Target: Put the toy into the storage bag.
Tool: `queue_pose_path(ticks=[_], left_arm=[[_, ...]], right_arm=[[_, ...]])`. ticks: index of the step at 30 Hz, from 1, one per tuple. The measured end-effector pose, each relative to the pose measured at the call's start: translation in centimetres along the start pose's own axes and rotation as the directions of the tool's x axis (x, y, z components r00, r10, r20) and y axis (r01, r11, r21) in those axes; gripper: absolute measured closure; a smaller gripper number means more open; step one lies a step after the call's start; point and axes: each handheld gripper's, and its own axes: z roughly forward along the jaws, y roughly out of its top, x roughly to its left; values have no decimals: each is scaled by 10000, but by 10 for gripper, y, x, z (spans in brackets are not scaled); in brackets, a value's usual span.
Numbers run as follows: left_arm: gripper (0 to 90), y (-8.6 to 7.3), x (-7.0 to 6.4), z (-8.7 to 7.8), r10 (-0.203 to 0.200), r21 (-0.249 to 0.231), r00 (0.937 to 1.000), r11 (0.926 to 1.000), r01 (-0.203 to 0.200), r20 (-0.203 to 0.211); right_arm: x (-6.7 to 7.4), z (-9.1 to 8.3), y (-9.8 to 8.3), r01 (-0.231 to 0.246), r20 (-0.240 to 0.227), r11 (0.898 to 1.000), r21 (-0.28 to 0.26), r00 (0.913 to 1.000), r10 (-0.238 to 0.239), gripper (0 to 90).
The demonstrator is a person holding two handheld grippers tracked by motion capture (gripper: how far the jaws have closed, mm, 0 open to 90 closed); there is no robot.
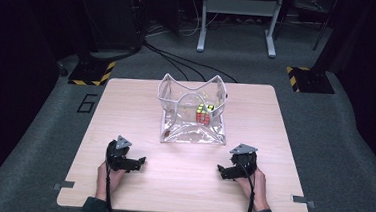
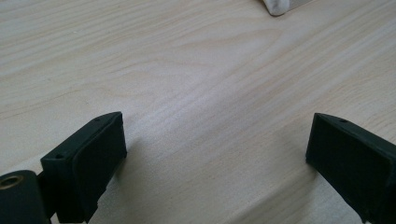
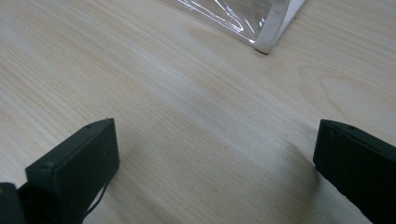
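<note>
A clear plastic pouch (image 1: 192, 111) with white edging stands open on the wooden table (image 1: 125, 111), past its middle. Inside it lies a colourful puzzle cube (image 1: 204, 113). My left gripper (image 1: 141, 161) rests on the table near the front left, jaws wide apart over bare wood (image 2: 215, 140). My right gripper (image 1: 220, 169) rests near the front right, also open and holding nothing (image 3: 215, 149). A corner of the pouch (image 3: 266, 32) shows at the top of the right gripper view, and a small bit of the pouch (image 2: 280, 5) at the top of the left gripper view.
The table stands on grey carpet (image 1: 335, 126). Black cables (image 1: 179, 60) run across the floor behind it, near a white metal frame (image 1: 237, 19). Yellow-and-black striped base plates (image 1: 92, 71) sit at the back left and right. Metal clips (image 1: 64, 185) hold the table's front corners.
</note>
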Motion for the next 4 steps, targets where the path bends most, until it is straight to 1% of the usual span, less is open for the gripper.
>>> queue_pose_path(ticks=[4], left_arm=[[46, 0, 0, 0, -1, -5, 10000, 10000, 1, 3]], right_arm=[[0, 0, 0, 81, -118, 10000, 2, 9999, -81, 0]])
